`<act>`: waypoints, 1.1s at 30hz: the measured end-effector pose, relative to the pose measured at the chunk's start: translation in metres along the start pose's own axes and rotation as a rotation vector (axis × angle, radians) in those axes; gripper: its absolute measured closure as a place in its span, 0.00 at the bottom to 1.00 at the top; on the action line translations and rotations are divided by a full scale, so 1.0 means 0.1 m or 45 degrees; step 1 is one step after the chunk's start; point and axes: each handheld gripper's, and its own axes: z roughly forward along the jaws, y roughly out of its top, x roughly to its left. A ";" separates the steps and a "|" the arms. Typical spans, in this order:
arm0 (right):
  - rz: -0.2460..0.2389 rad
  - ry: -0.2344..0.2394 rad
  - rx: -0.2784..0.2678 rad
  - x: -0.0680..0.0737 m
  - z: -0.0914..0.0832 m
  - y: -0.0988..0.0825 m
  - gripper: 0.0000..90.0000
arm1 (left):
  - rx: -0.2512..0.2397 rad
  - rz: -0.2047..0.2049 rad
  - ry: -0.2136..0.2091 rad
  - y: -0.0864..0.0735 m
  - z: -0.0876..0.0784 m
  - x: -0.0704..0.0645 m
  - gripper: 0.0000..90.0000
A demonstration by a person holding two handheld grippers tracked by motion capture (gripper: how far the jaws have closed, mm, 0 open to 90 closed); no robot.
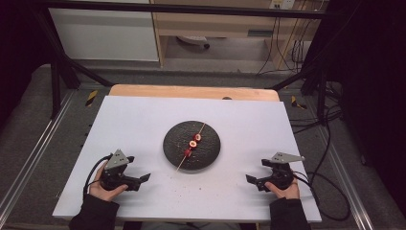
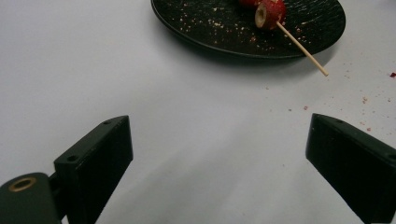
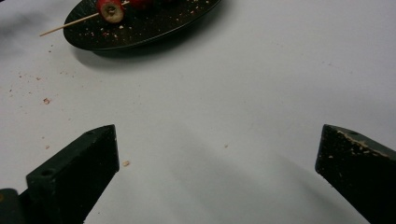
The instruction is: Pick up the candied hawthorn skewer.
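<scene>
1. We see the left gripper [image 1: 140, 180] and the right gripper [image 1: 253, 181] held low over the near corners of the white desk [image 1: 143, 120], each pointing inward.
2. Both sets of fingers [image 2: 98, 158] stand wide apart with only bare desk between them.
3. The skewer [image 1: 190, 147], threaded with red fruit pieces [image 2: 269, 13], lies on the black plate [image 1: 210, 153] at mid-desk, well apart from both grippers and between them.
4. Its long axis runs diagonally, near-left to far-right, with the bare near end overhanging the plate's rim.
</scene>
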 end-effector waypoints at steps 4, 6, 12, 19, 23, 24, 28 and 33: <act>-0.002 -0.001 0.000 0.00 0.00 0.00 0.00 | 0.001 0.006 0.000 0.05 -0.01 -0.03 0.08; -0.002 -0.002 0.001 0.00 0.00 0.00 0.00 | 0.001 0.009 -0.001 0.07 -0.01 -0.05 0.08; 0.000 -0.004 0.003 0.00 0.00 0.00 0.00 | -0.006 0.006 0.004 0.17 0.01 -0.10 0.08; -0.004 -0.011 0.003 0.00 0.00 0.00 0.00 | 0.007 0.010 0.000 0.29 0.11 -0.19 0.08; -0.006 -0.015 0.004 0.00 0.00 0.00 0.00 | 0.013 0.007 -0.002 0.36 0.18 -0.24 0.09; -0.006 -0.015 0.004 0.00 0.00 0.00 0.00 | 0.016 0.007 -0.001 0.38 0.20 -0.26 0.09; -0.004 -0.016 0.005 0.01 0.01 0.01 0.00 | 0.032 0.013 -0.002 0.46 0.27 -0.33 0.11; -0.005 -0.018 0.005 0.01 0.00 0.01 0.00 | 0.057 0.016 -0.003 0.60 0.40 -0.44 0.14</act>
